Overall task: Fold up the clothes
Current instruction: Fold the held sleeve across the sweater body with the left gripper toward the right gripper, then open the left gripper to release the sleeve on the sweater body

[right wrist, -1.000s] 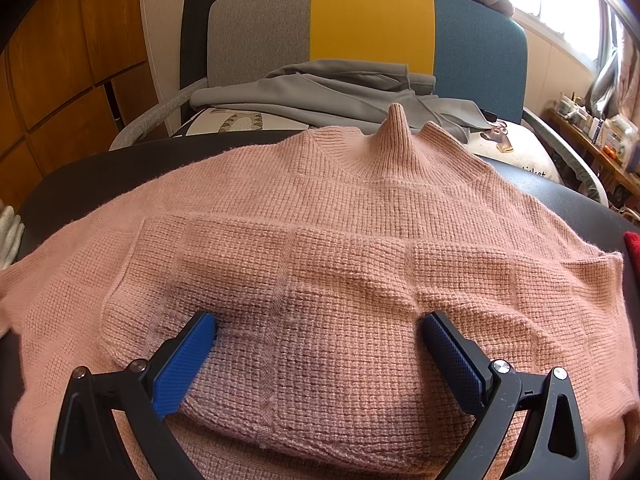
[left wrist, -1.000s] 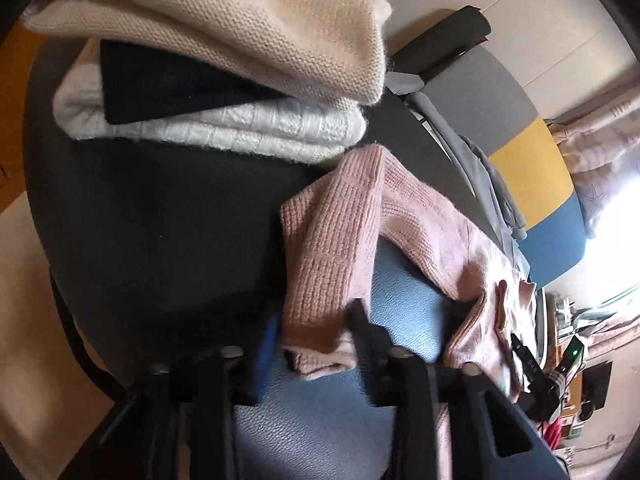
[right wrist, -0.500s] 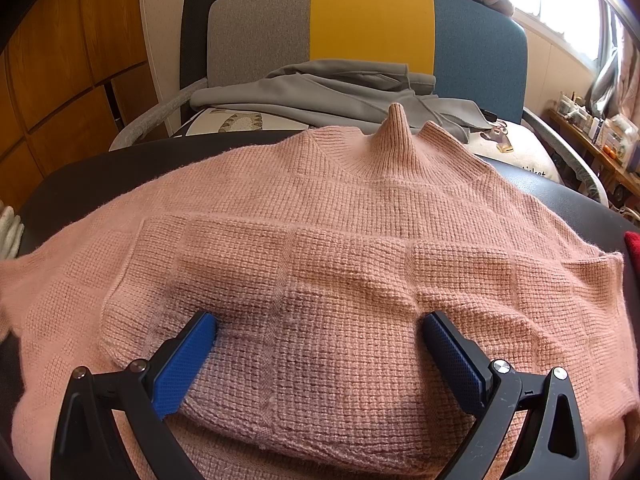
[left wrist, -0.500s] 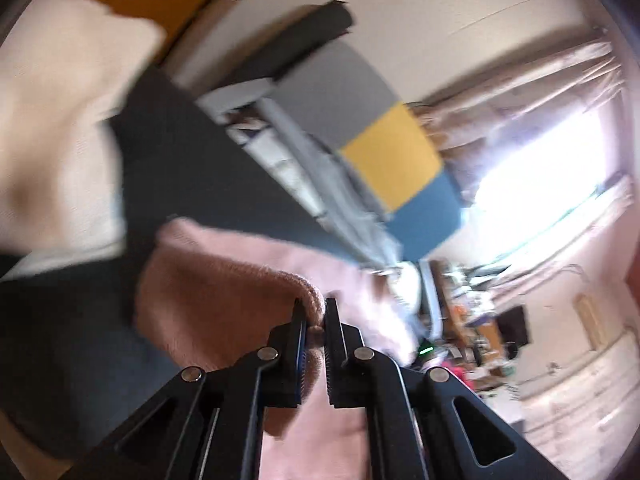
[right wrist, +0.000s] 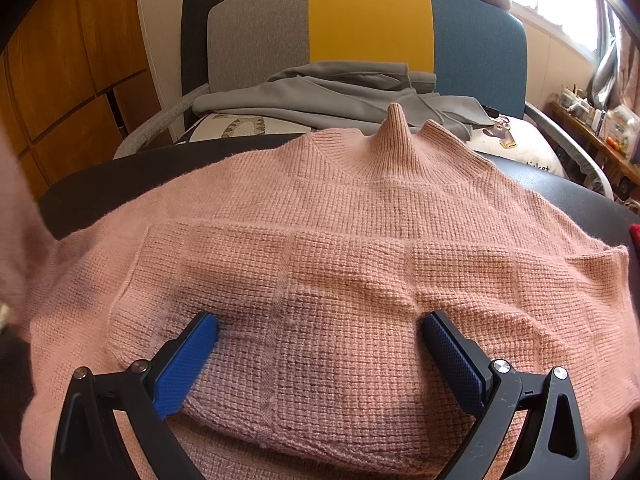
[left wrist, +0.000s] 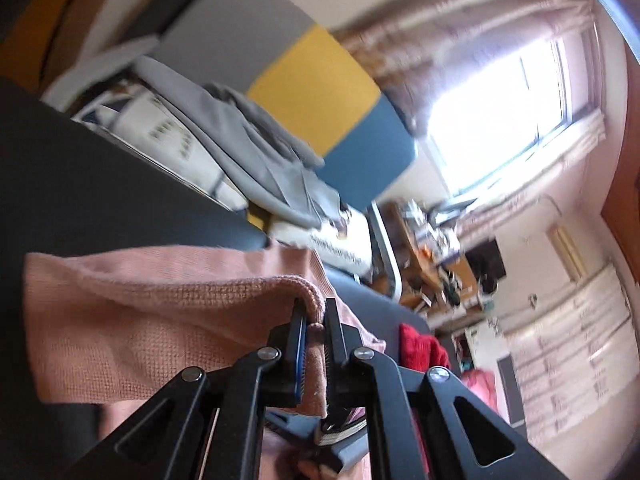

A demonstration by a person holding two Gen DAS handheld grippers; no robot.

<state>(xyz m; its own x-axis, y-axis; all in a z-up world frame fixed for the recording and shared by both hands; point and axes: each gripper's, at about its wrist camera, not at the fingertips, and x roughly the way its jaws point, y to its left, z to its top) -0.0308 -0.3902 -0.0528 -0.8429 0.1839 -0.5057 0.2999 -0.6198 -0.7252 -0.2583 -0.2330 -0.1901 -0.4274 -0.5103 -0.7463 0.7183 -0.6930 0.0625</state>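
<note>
A pink knit sweater (right wrist: 344, 264) lies spread on a dark table (right wrist: 132, 176), its collar at the far side. My right gripper (right wrist: 320, 332) rests open on the sweater's body, blue pads wide apart and pressing into the knit. In the left wrist view my left gripper (left wrist: 314, 316) is shut on the sweater's sleeve (left wrist: 160, 320), whose ribbed cuff end folds over the fingertips. The sleeve is lifted off the table. A blurred pink edge of it shows at the far left of the right wrist view.
Behind the table stands a grey, yellow and blue chair (right wrist: 360, 28) with a grey garment (right wrist: 340, 96) and a printed cushion (right wrist: 240, 126) on the seat. A red cloth (left wrist: 420, 346) lies at the table's right end. Cluttered shelves (right wrist: 600, 120) stand under the window.
My left gripper closed on the pink sleeve's cuff, lifted it off the table and swung it rightward, away from the folded stack. The right gripper stayed still on the sweater.
</note>
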